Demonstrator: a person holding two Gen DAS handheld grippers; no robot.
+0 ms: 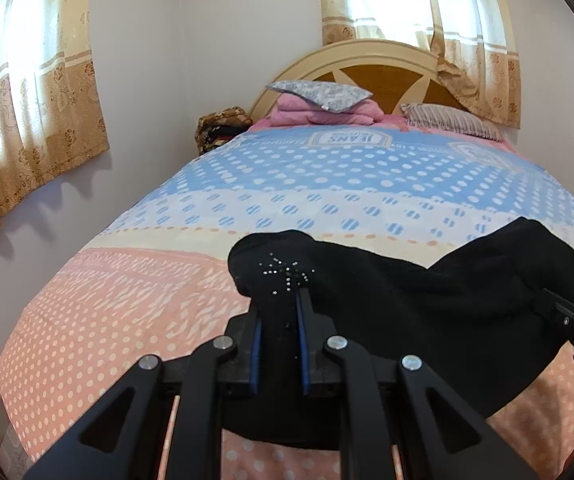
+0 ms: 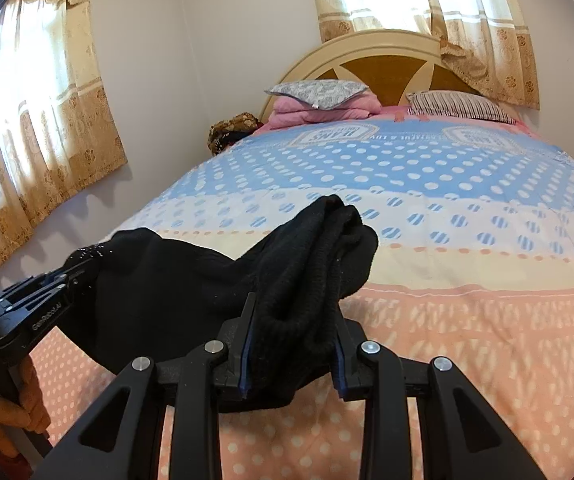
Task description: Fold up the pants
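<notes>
Both tongs, the left gripper [image 1: 279, 312] and right gripper [image 2: 293, 320], pinch the black pants [image 1: 427, 300] above the bed [image 1: 167, 280], and the thick bunch could slip out and land crooked.

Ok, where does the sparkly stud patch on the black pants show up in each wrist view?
Left wrist view: the stud patch sits low centre, just above the left tongs shut on the pants.
Right wrist view: the stud patch is at far left, by the left tongs' tip.
Shared landmark: the grey pillow on pink bedding by the headboard.
</notes>
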